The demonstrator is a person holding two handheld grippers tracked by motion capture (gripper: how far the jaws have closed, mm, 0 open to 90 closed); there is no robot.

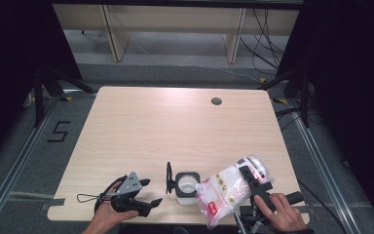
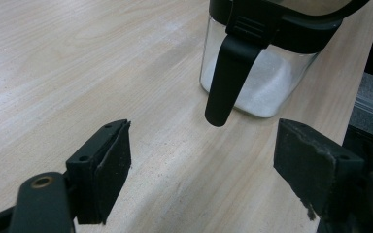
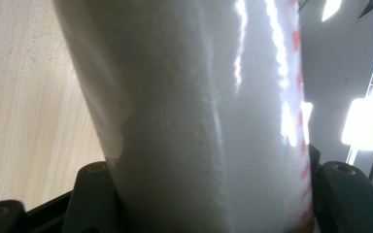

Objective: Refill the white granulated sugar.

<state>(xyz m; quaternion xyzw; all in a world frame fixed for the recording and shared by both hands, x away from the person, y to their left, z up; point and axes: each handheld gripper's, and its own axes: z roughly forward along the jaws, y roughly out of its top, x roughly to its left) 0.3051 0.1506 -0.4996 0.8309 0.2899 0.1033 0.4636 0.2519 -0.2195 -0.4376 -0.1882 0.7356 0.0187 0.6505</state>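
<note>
Crinkly plastic bag [image 1: 231, 191] w/ white granules beside square glass jar [image 1: 186, 185].

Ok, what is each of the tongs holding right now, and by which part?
The right tongs clamp the plastic bag of white granules across its middle. The left tongs are open, holding nothing.

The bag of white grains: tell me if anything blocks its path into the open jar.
Nothing visible does. The bag, clamped in the right claw, tilts with its corner next to the jar. The jar's lid is flipped up on the far side from the bag. The left claw waits open beside the jar.
</note>
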